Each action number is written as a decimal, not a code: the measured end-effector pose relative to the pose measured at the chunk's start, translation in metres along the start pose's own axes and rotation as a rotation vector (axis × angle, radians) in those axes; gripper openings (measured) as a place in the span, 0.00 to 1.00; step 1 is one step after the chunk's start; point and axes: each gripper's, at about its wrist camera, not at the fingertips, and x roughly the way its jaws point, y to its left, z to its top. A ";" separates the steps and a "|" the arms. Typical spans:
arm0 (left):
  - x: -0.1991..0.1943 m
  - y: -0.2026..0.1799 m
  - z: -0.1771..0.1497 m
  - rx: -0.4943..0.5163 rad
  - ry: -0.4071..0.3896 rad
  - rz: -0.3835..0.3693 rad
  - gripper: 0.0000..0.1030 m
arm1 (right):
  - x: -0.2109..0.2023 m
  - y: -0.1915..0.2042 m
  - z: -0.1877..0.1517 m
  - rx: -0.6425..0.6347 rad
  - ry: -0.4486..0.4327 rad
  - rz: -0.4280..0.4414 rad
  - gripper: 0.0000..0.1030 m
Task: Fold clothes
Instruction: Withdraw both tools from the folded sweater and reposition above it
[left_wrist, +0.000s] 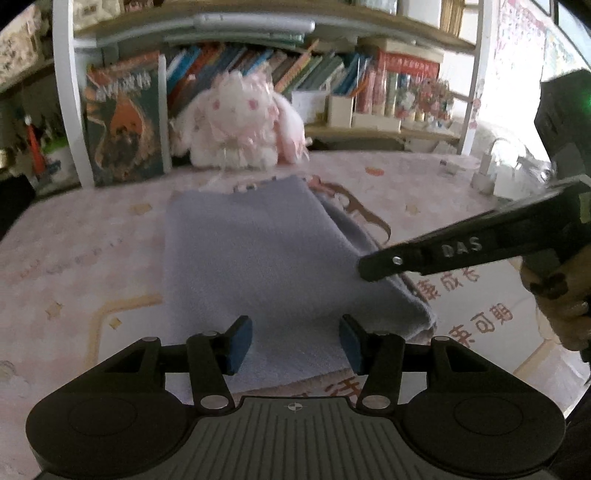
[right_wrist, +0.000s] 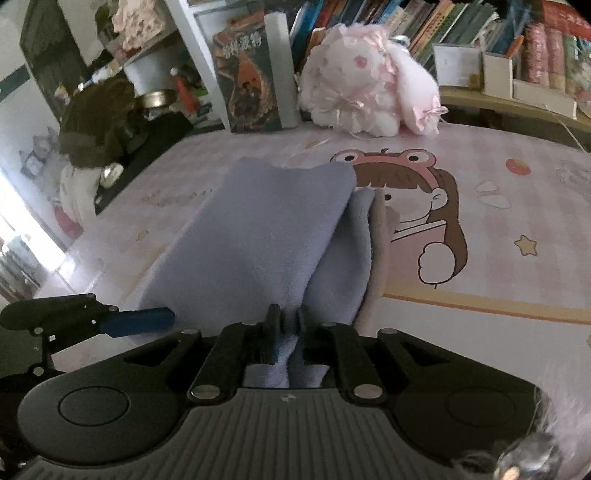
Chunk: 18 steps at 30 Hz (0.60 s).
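Two grippers work here: the right gripper (right_wrist: 286, 325) pinches the near edge of the blue cloth (right_wrist: 258, 229), and the left gripper (left_wrist: 293, 341) hangs over it with jaws wide apart. Keep the pinch tight and edges lined up. The cloth lies folded in layers on the pink table mat (right_wrist: 498, 258). A fluffy bunny toy (right_wrist: 365, 92) sits behind, far enough away.

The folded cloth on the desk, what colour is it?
The folded cloth is a plain pale lavender-blue, with no pattern; the right wrist view shows it best.
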 end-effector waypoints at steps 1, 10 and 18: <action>-0.001 0.003 -0.001 -0.007 0.009 0.000 0.53 | -0.006 0.002 -0.001 -0.006 -0.004 -0.008 0.20; -0.013 0.026 -0.011 -0.066 0.092 0.003 0.56 | -0.039 0.022 -0.030 -0.029 0.060 -0.181 0.67; -0.017 0.036 -0.020 -0.049 0.141 -0.022 0.60 | -0.037 0.041 -0.049 0.006 0.095 -0.236 0.74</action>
